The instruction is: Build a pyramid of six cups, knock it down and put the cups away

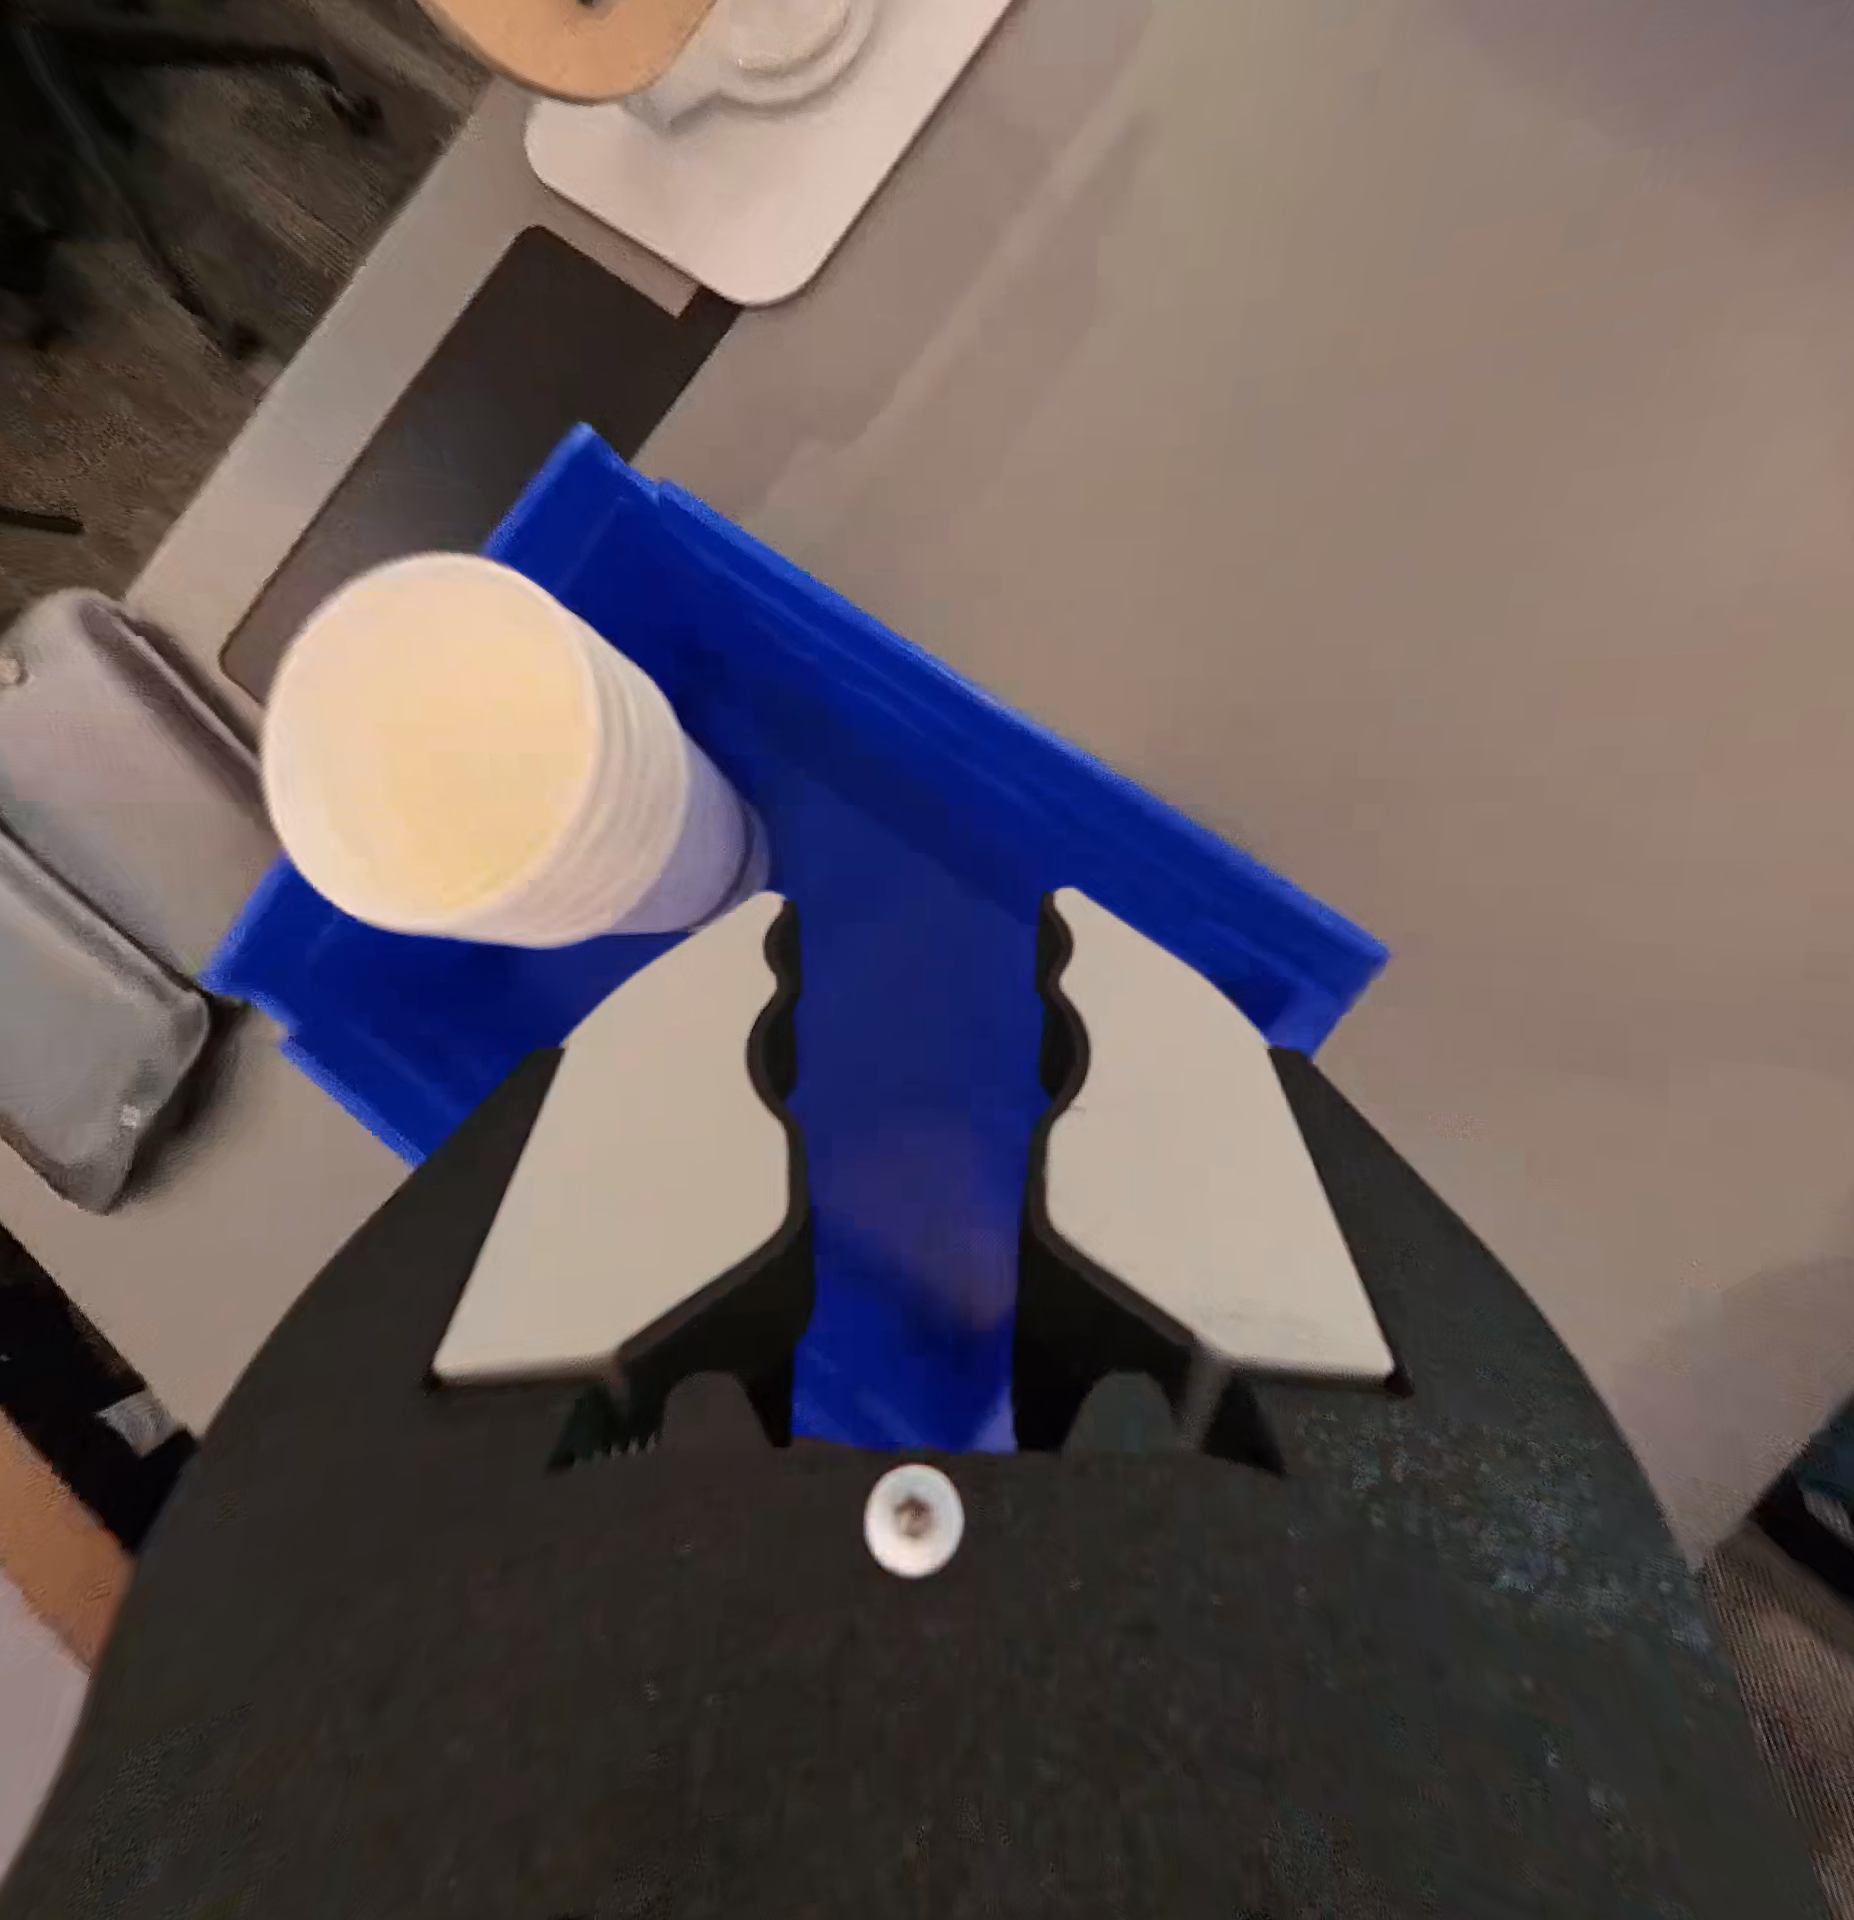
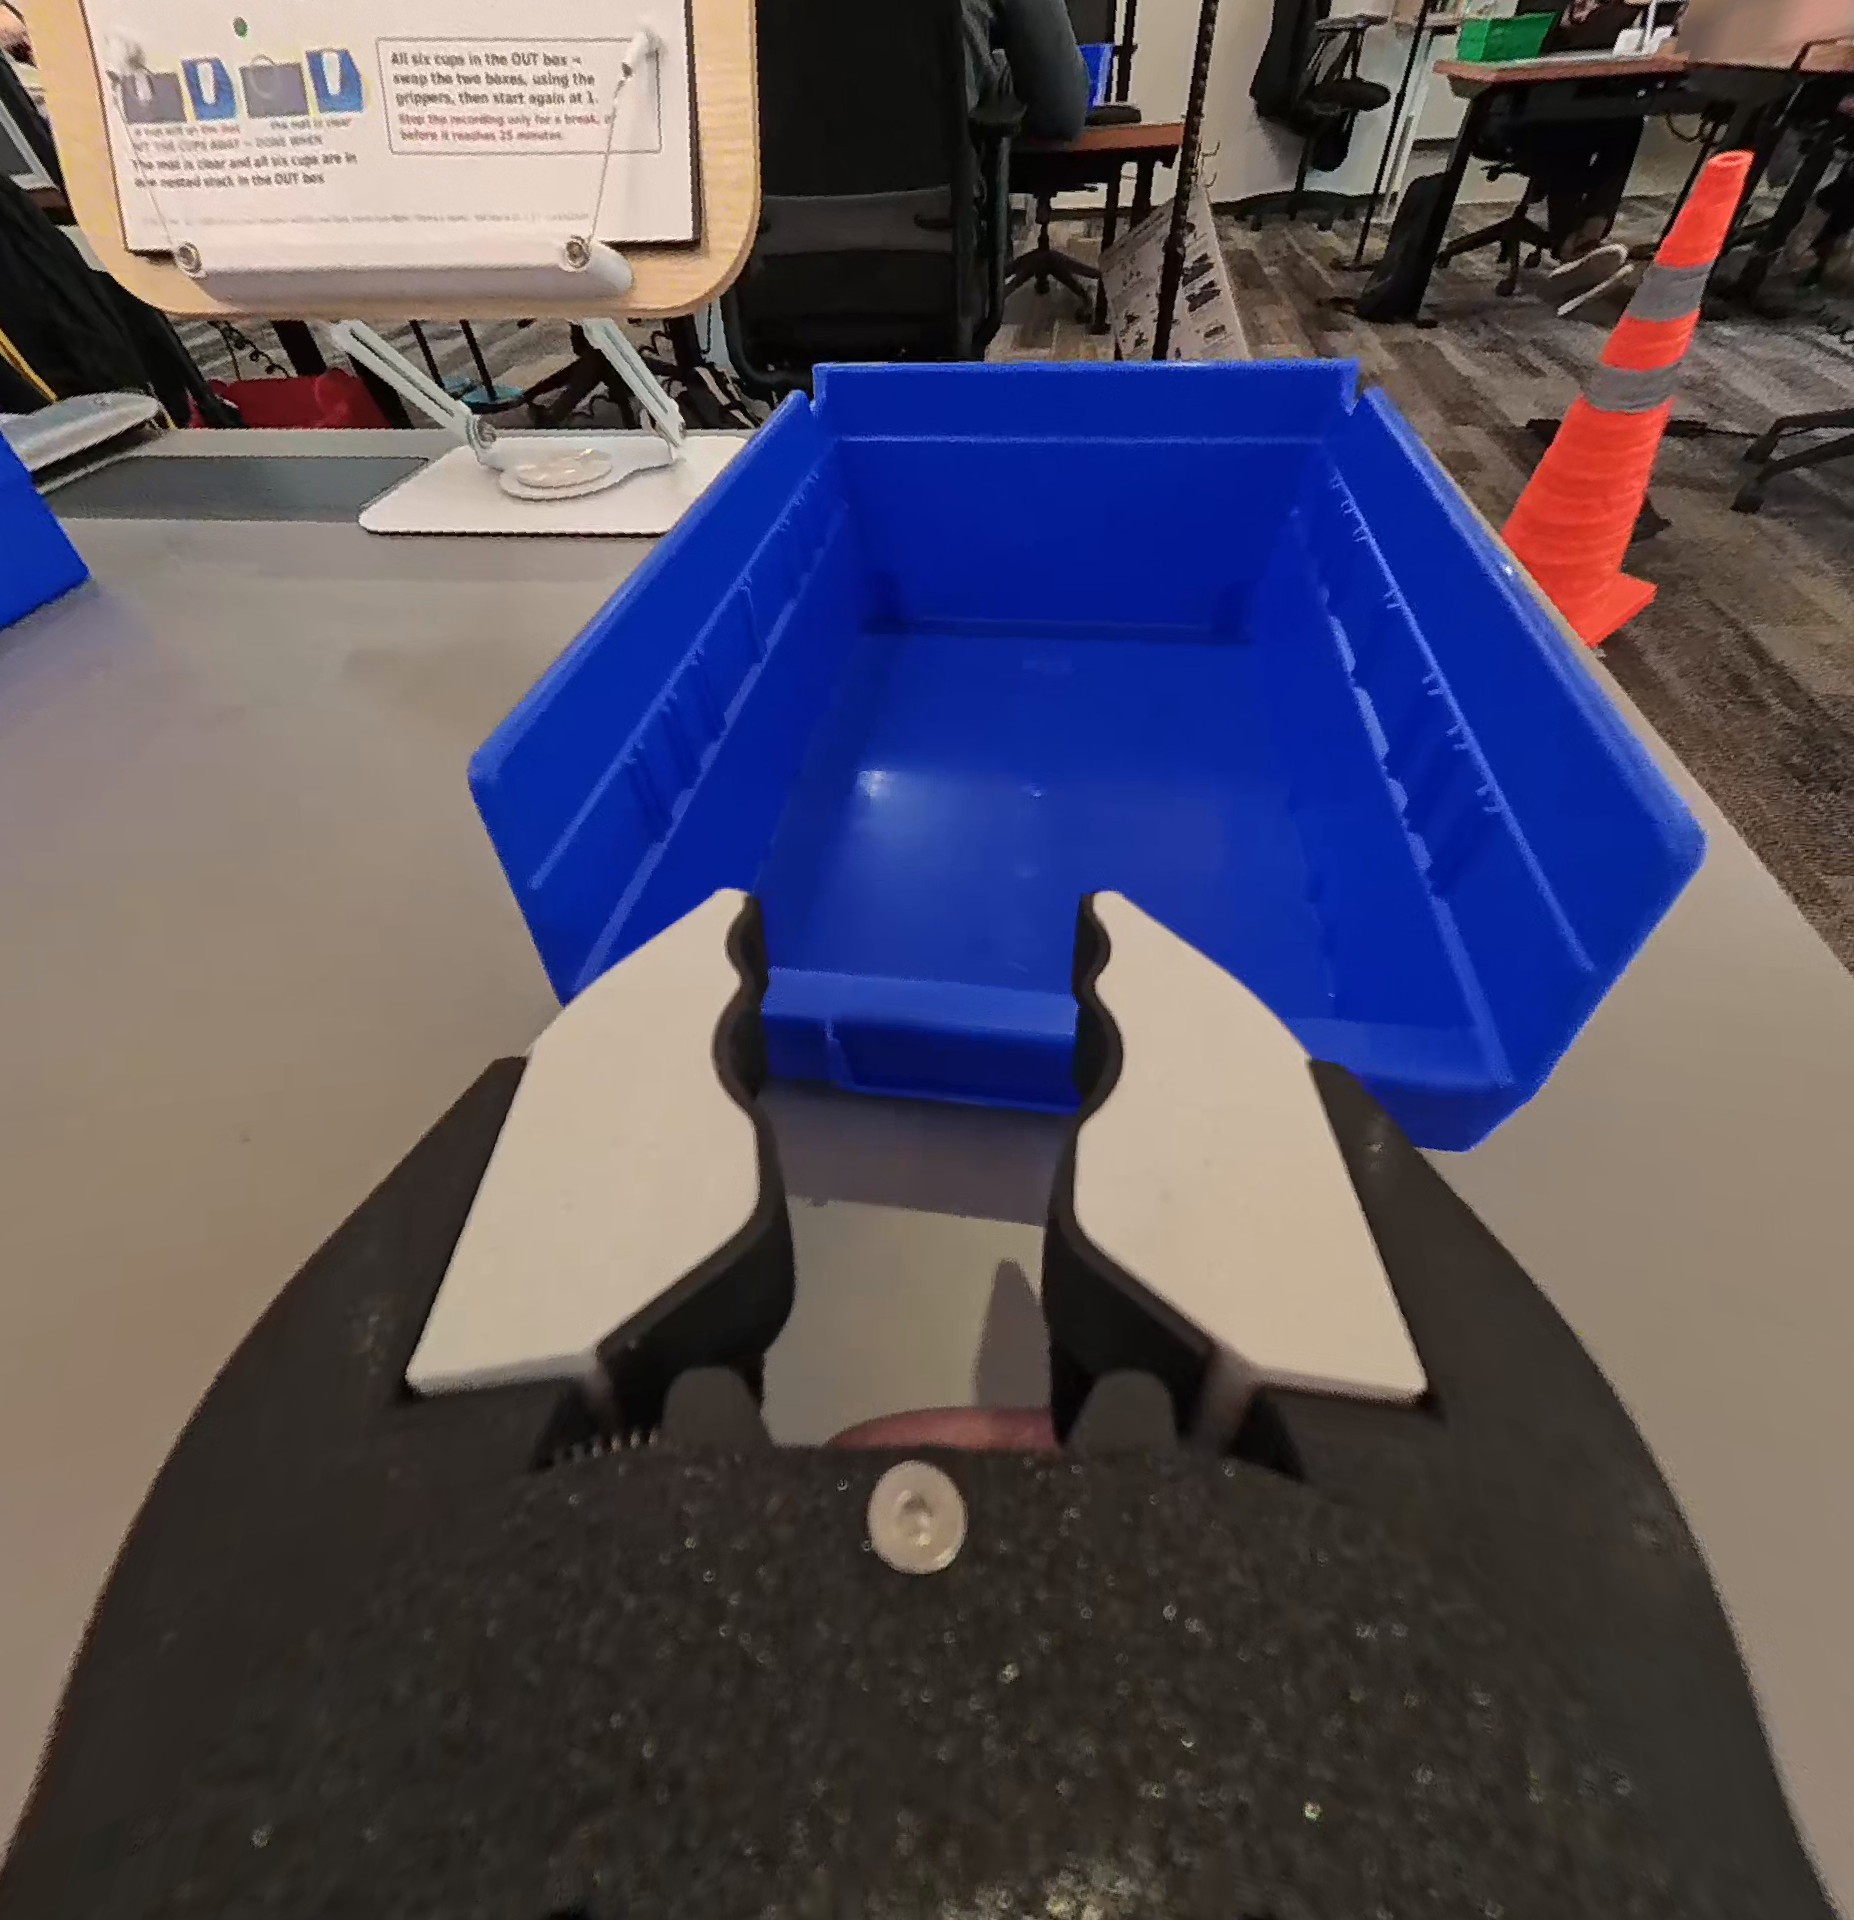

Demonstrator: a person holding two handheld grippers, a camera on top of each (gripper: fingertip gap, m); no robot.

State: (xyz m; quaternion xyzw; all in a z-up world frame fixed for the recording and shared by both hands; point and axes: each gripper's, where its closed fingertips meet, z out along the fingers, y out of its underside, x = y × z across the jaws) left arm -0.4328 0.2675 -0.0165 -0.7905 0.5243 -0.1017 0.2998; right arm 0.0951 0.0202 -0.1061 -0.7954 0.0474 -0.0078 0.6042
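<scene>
No pyramid is being shown yet: the nested stack of white paper cups [image 1: 466, 748] is being left ungripped in its blue plastic bin [image 1: 902, 790], the second blue plastic bin [image 2: 1058, 748] is being kept empty on the grey tabletop [image 2: 227, 831], and both the left hand-held gripper [image 1: 915, 920] and the right hand-held gripper [image 2: 915, 920] are being held spread, pinching nothing.

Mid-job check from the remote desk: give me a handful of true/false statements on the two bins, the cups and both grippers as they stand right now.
1. The cups sit as one nested stack in the blue bin under the left gripper. True.
2. The left gripper is clamped on the stack. False: its jaws are apart and empty, with the stack off to their left.
3. The blue bin in front of the right gripper holds nothing. True.
4. The right gripper grips that bin's front lip. False: its jaws are open, with nothing between them.
5. An orange traffic cone stands on the table. False: it is on the floor beyond the table.
</scene>
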